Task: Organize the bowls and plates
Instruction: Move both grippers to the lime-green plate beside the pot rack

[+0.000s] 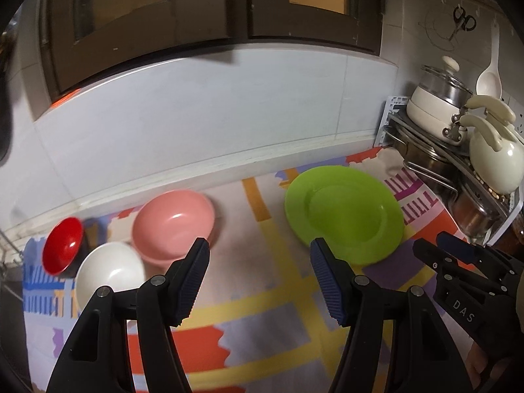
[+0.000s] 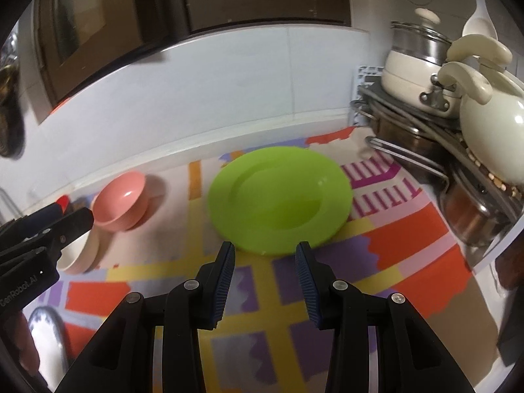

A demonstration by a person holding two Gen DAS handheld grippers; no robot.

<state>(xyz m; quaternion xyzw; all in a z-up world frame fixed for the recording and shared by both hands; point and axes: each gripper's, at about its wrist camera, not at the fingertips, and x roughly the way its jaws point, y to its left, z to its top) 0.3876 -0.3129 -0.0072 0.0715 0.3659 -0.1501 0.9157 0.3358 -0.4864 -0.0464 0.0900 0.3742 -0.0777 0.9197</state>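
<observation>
Stock on the patterned surface (image 1: 262, 294): green plate (image 2: 281, 196), pink bowl (image 1: 173, 219), white bowl (image 1: 109, 270), red bowl (image 1: 62, 244), all loose, none stacked; sorting looks barely begun. My left gripper (image 1: 258, 278): jaws wide, empty. My right gripper (image 2: 265, 281): jaws narrower, empty, plate just ahead.

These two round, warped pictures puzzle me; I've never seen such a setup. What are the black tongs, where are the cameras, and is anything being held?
A person holds a two-finger gripper in each hand, each carrying a wide-angle camera looking along its fingers. The left gripper and right gripper are both open and empty. On the colourful mat lie a green plate, a pink bowl, a white bowl and a red bowl. Pots sit stacked at the right.
</observation>
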